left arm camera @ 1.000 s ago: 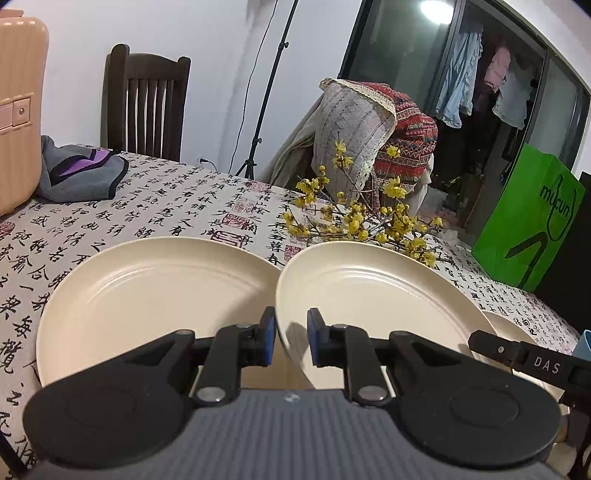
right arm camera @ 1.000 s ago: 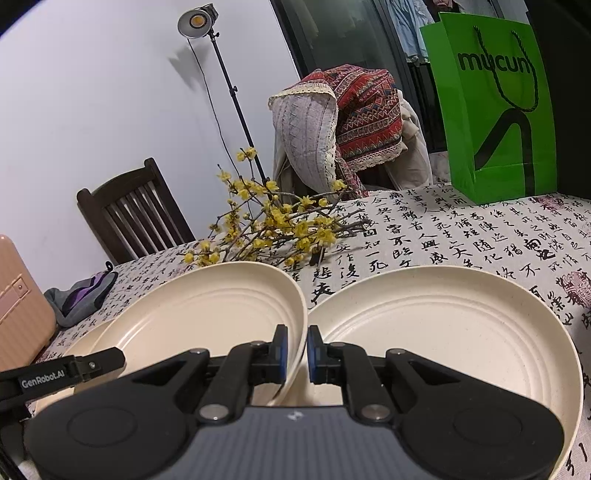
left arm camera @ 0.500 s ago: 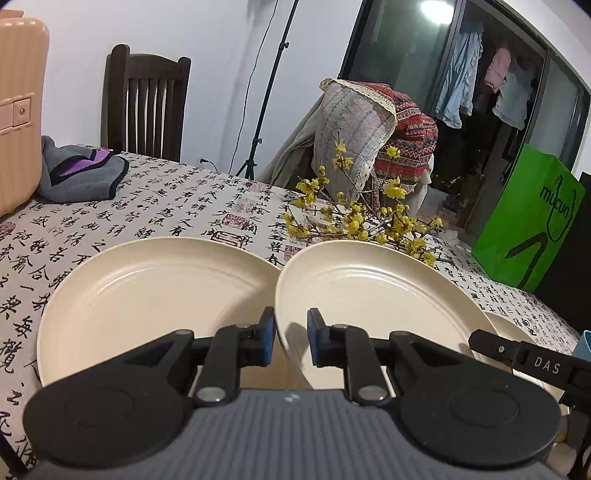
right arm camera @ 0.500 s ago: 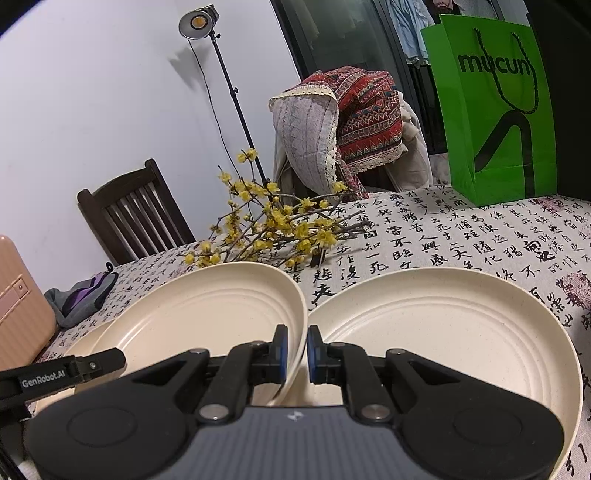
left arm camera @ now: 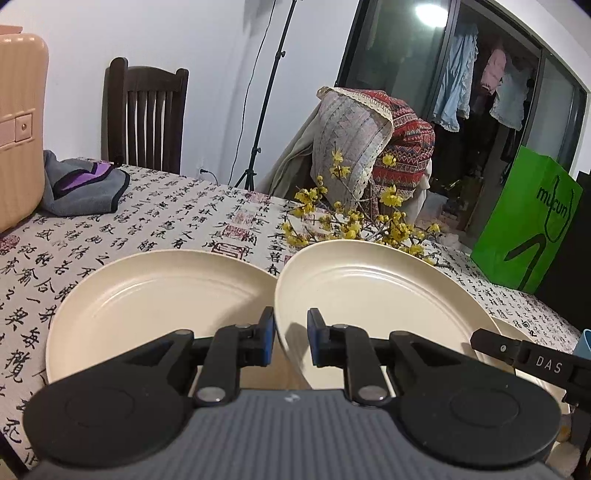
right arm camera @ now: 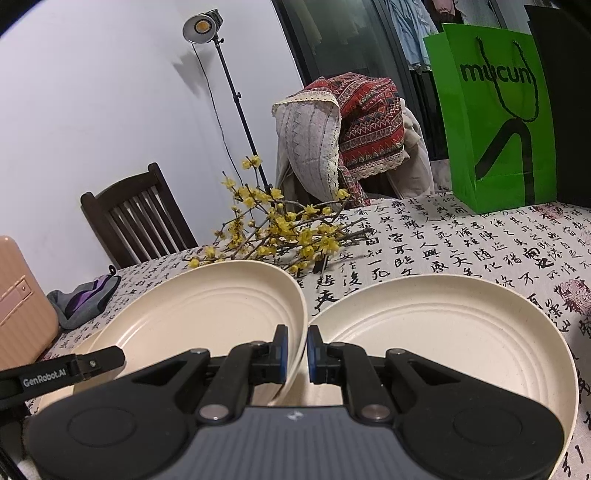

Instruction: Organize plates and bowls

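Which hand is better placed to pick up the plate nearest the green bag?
Probably right: that plate lies just before the right gripper; the left camera barely sees it.

A worktop under a white cloth printed with black calligraphy (left arm camera: pixel 177 218) fills the room's middle. Behind it stand a dark wooden slat-backed chair (left arm camera: pixel 146 118), a plain white wall (right arm camera: pixel 110 110), a black-stand studio lamp (right arm camera: pixel 202 27), lit, and dark glass doors (left arm camera: pixel 406 55).

Just past both grippers' fingertips, three cream plates (left arm camera: pixel 159 291) (left arm camera: pixel 373 288) (right arm camera: pixel 454 332) fill the near tablecloth (left arm camera: pixel 177 214). Beyond them a spray of yellow blossom branches (right arm camera: pixel 280 229) blocks the centre. Bare cloth lies open farther right, ending at a green bag (right arm camera: pixel 498 122).
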